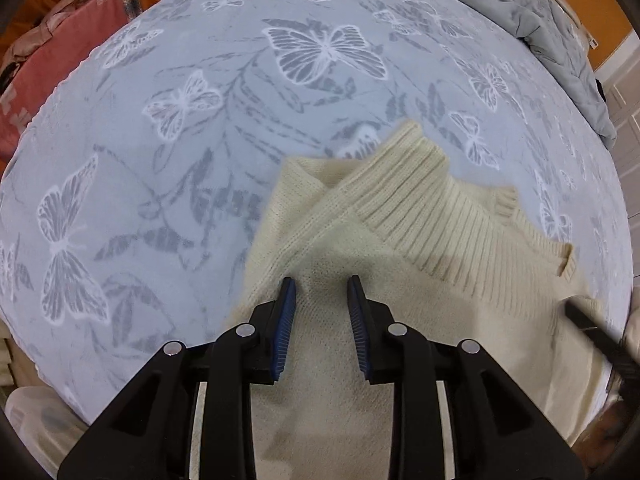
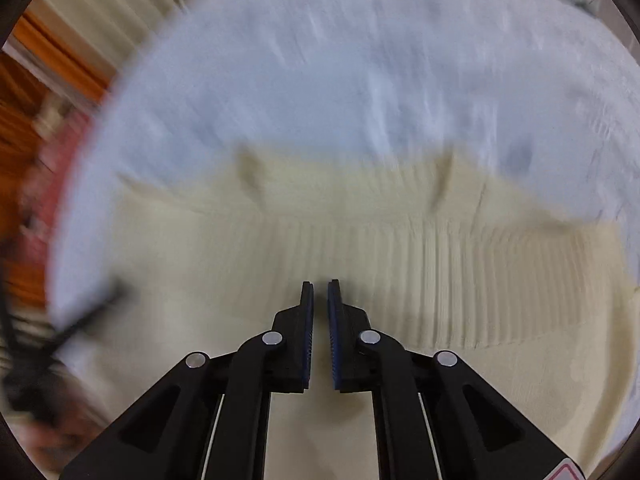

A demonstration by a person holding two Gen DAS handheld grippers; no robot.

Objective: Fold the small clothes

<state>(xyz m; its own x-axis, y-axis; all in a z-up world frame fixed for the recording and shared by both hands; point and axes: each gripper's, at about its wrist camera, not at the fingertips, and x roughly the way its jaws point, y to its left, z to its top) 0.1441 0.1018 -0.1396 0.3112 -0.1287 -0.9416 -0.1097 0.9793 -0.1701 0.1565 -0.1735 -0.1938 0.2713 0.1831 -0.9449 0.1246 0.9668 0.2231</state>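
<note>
A cream knitted sweater (image 1: 420, 216) lies on a pale blue bedspread printed with butterflies (image 1: 200, 120). One ribbed sleeve is folded across its body. My left gripper (image 1: 321, 282) points down over the sweater's left part. Its jaws stand a little apart, with only the knit underneath showing in the gap, so it is open. The right wrist view is badly blurred. There my right gripper (image 2: 320, 284) hangs over the ribbed part of the sweater (image 2: 280, 248), shut, with nothing visible between its blue pads (image 2: 309, 340).
A grey quilt (image 1: 540, 20) is bunched at the bed's far right corner. Pink cloth (image 1: 60, 60) lies beyond the left edge. A translucent plastic box (image 1: 36, 420) sits low on the left. A dark bar (image 1: 600, 336) crosses the sweater's right edge.
</note>
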